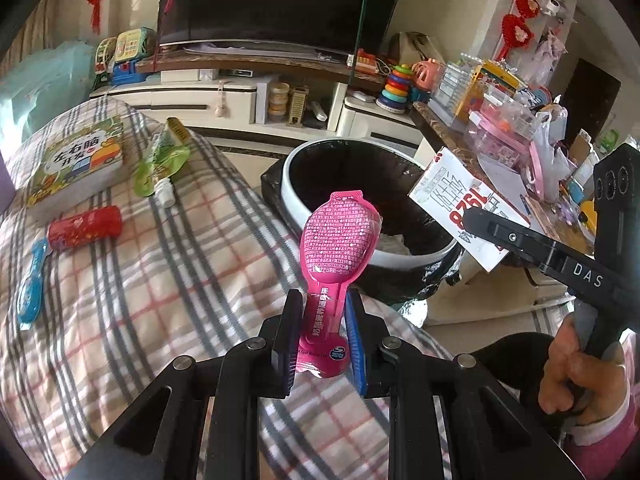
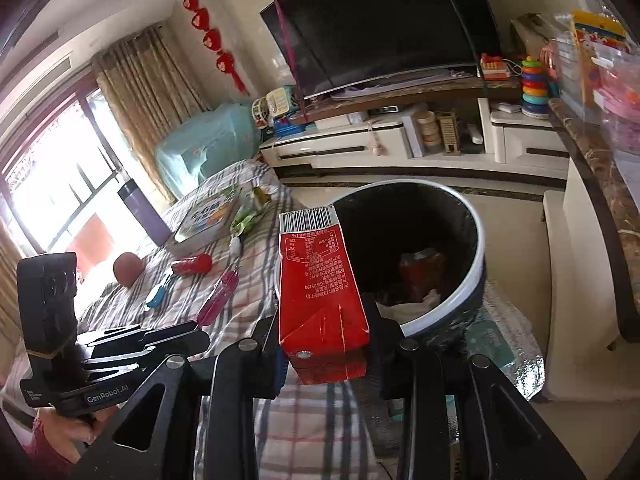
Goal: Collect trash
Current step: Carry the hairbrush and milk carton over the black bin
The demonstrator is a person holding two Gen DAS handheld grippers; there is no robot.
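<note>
we have one piece of trash in each gripper, and both sit close to the bin (image 1: 416,254). our left gripper (image 1: 320,336) has its jaws clamped on the narrow handle end of a pink spoon-shaped packet (image 1: 340,236), whose long axis runs straight forward along the fingers, wide end away from us. in the left wrist view that wide end overlaps the near rim of the bin, though we cannot tell whether it hangs over the opening or just short of it, above the edge of the checked blanket (image 1: 160,272).

our right gripper (image 2: 324,344) has its jaws clamped on the lower part of a red carton (image 2: 320,280), which stands upright with the barcode end up. the bin's black-lined mouth lies ahead and to the right of it, with the carton over the left part of the rim, so we judge the right hand the better placed to drop first: a short push forward and right, then letting go. the left needs a similar push forward.

a green pouch (image 1: 160,164), a red roll (image 1: 86,228) and a blue item (image 1: 30,292) lie on the blanket well to the left, beside a book (image 1: 76,164).
</note>
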